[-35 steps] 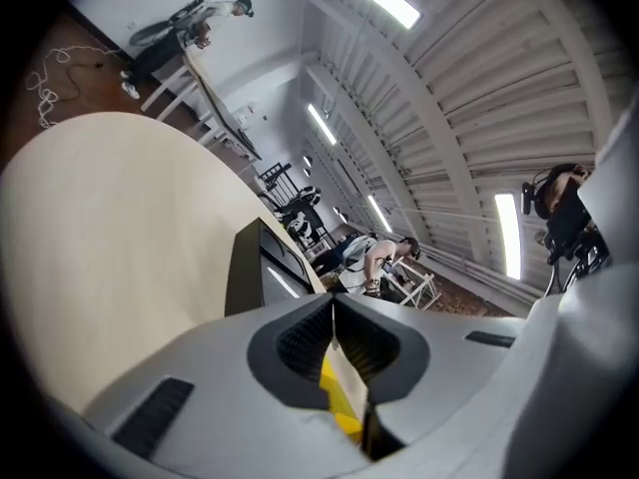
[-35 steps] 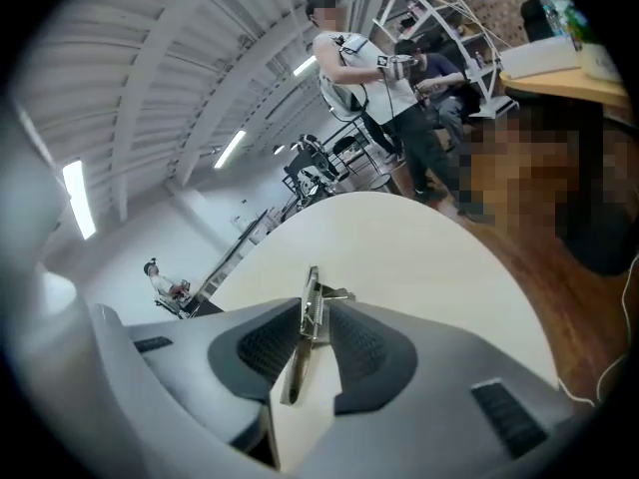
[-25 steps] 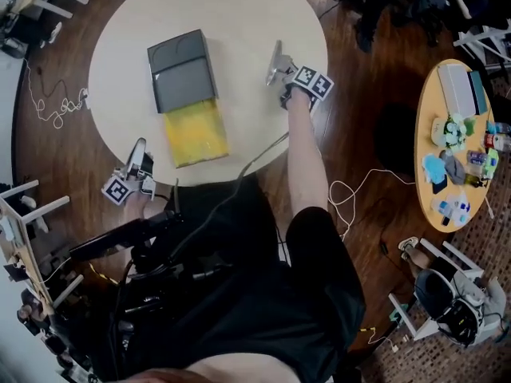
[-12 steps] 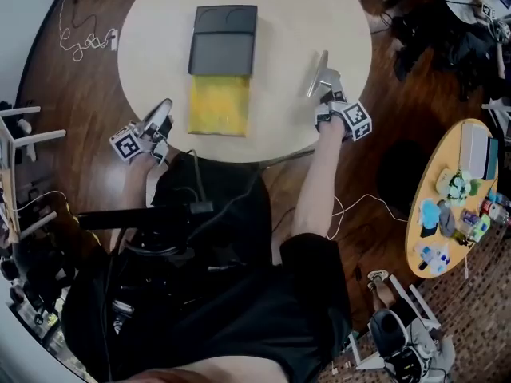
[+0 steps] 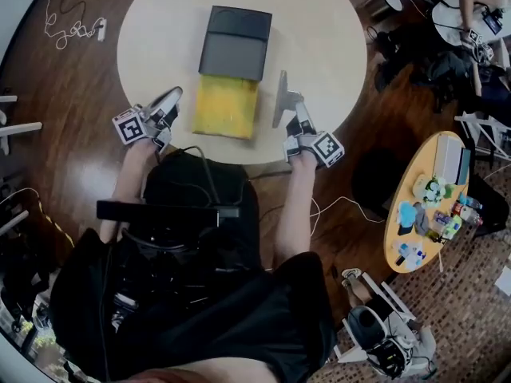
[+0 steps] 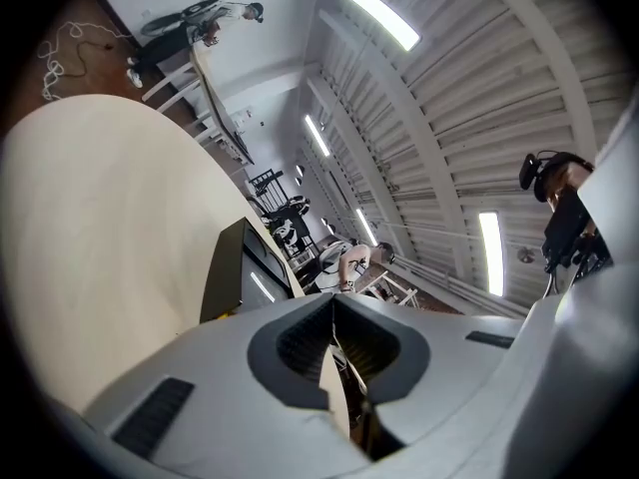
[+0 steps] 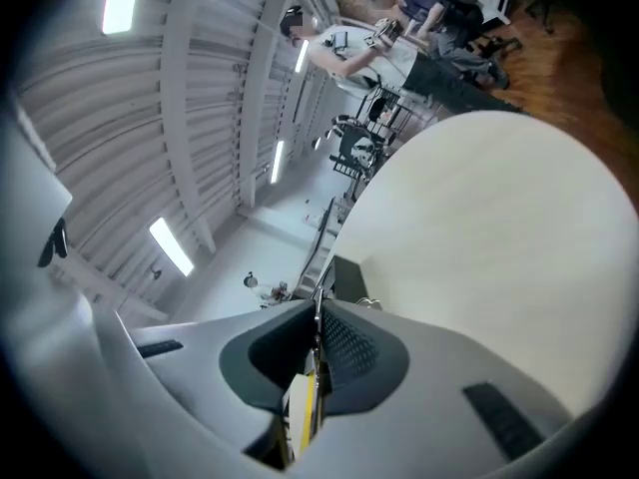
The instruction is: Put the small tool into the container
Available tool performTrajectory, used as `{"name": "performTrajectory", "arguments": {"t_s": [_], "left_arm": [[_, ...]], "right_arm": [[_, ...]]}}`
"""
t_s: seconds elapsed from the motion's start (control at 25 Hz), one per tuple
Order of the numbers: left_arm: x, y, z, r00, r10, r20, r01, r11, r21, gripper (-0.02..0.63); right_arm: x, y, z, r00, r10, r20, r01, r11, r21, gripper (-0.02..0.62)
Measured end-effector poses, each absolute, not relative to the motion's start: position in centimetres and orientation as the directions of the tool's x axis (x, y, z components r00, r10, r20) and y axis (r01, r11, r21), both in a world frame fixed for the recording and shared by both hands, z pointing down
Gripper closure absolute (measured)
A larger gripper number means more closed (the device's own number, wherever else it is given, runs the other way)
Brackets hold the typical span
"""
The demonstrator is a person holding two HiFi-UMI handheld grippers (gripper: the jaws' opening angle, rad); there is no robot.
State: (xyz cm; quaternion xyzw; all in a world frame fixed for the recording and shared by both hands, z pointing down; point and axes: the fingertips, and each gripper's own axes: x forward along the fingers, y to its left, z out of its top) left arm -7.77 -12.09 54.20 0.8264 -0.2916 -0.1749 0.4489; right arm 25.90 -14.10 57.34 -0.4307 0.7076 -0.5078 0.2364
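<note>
A dark grey box-shaped container [image 5: 235, 42] lies on the round cream table [image 5: 319, 30], with a yellow tray-like part [image 5: 226, 106] stretching from it toward me. My left gripper [image 5: 174, 94] rests at the table's near edge, left of the yellow part, jaws together and empty [image 6: 333, 299]. My right gripper [image 5: 282, 76] sits just right of the yellow part and points at the container [image 7: 347, 277]. Its jaws [image 7: 318, 307] meet at the tips. A thin yellow strip shows in the slit between them; I cannot tell if it is a held thing. No small tool shows.
A small yellow side table [image 5: 427, 206] crowded with several items stands on the wooden floor at the right. A white cable [image 5: 72, 30] lies on the floor at the upper left. Dark gear hangs at my body below the table edge. A person [image 7: 349, 43] stands far off.
The head view has swung, so the table sits differently in frame. My right gripper has come left, close beside the yellow part. The left gripper stays at the near edge.
</note>
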Motion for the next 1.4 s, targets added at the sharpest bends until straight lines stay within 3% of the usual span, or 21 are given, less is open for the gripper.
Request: {"name": "performTrajectory", "arguments": {"t_s": [0.32,0.68,0.88,1.4], "left_arm": [[-11.4,-12.2,56.1,0.767,-0.637,-0.083,-0.241,-0.404,0.882,0.611],[-13.5,-11.7,58.2,0.795,-0.594,-0.120,-0.153,-0.389,0.909,0.612],[-13.7,-11.1,58.3,0.797,-0.589,-0.138,-0.123,-0.381,0.916,0.612],[-14.5,-9.9,58.2,0.752,-0.650,-0.114,-0.178,-0.366,0.913,0.612]], "right_arm": [[13.3,-11.4,56.5,-0.631,-0.760,0.159,-0.390,0.133,-0.911,0.591],[10.7,-9.8,57.5,-0.548,-0.787,0.282,-0.512,0.050,-0.857,0.592],[10.9,-7.8,59.0,-0.471,-0.768,0.433,-0.568,-0.111,-0.815,0.592],[5.8,-12.4,64.3,-0.511,-0.688,0.515,-0.615,-0.126,-0.778,0.592]]}}
